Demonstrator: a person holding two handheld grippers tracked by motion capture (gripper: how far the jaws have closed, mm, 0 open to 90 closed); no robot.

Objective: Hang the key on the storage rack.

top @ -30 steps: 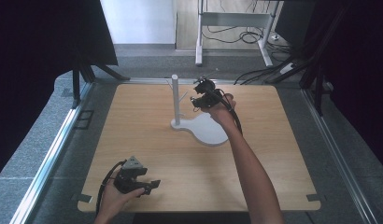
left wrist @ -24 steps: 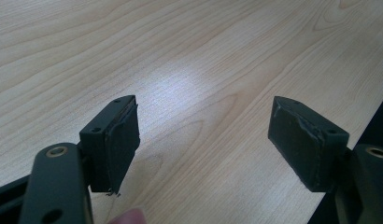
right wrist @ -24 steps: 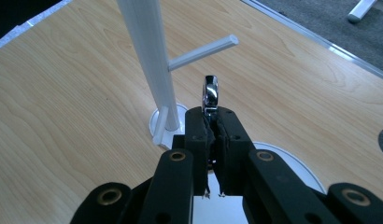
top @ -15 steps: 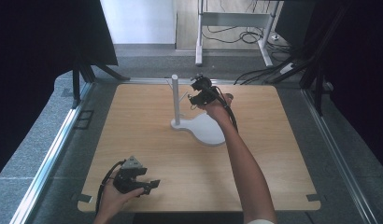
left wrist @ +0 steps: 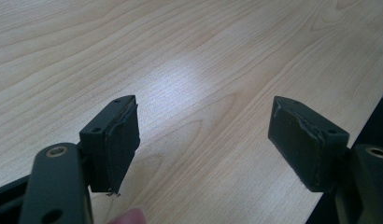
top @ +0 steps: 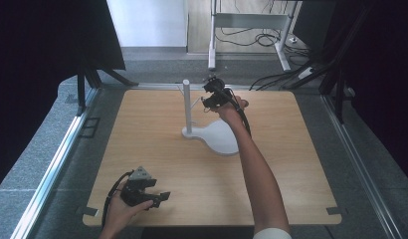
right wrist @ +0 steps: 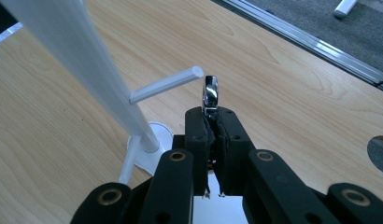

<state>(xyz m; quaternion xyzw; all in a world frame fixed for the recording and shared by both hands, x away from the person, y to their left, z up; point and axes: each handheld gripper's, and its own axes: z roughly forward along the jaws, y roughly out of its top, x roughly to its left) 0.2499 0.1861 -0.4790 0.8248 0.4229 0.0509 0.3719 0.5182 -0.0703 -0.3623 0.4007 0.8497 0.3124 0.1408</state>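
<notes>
A white stand (top: 187, 106) with a flat white base (top: 219, 138) rises at the back middle of the wooden table (top: 142, 129). Thin pegs stick out from its post (right wrist: 87, 60); one peg (right wrist: 166, 84) ends just left of a small shiny metal ring (right wrist: 210, 93). My right gripper (right wrist: 210, 114) is shut on that ring, held up beside the post (top: 212, 92). My left gripper (top: 159, 196) rests low near the table's front left. In the left gripper view its jaws stand wide apart (left wrist: 203, 140) over bare wood with nothing between them.
A metal rail (top: 52, 159) runs along the table's left side. Dark curtains stand left and right. A desk frame and cables (top: 271, 35) lie on the floor behind the table. The table's front edge lies just below the left gripper.
My right gripper has moved a little left and up toward the stand's post with the ring. The left gripper has stayed where it was.
</notes>
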